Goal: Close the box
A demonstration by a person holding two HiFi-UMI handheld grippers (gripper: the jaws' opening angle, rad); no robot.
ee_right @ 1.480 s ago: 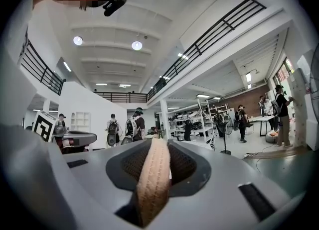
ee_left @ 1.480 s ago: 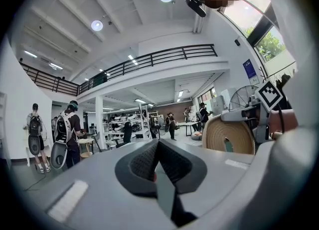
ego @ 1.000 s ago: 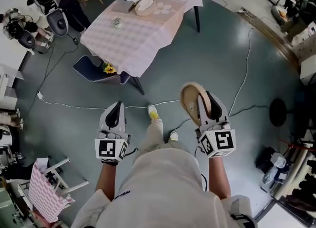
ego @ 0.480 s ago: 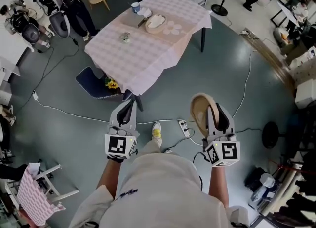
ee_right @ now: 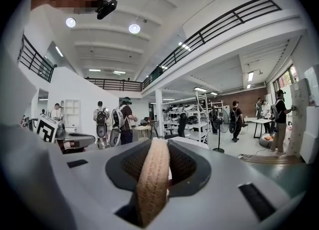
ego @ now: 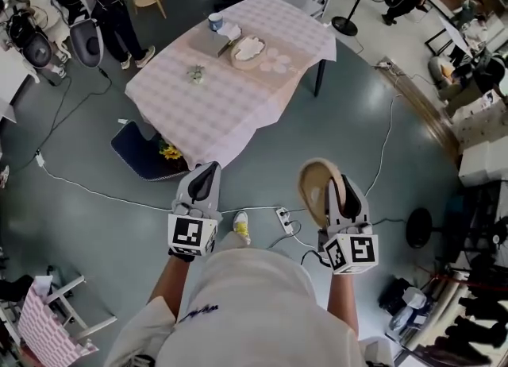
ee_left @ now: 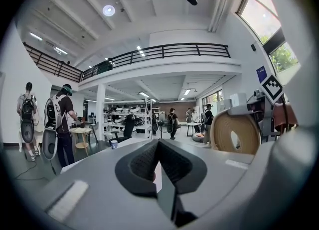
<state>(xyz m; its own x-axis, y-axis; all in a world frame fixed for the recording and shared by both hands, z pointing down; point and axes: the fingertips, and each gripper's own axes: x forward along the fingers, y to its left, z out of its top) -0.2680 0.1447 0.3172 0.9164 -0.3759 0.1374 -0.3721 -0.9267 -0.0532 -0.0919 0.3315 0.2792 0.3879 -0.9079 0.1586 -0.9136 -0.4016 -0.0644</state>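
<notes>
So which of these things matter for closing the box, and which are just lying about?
For the job: woven lid held in the right gripper; lidless woven box on the table.
Lying about: cup, grey pad, yellow flowers under the table, power strip on the floor.

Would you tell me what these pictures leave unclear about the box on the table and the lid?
- Box: head view, too small to tell what is inside.
- Lid: right gripper view, seen edge-on, its face hidden.
- Small thing left of the box: head view, too small to identify.
</notes>
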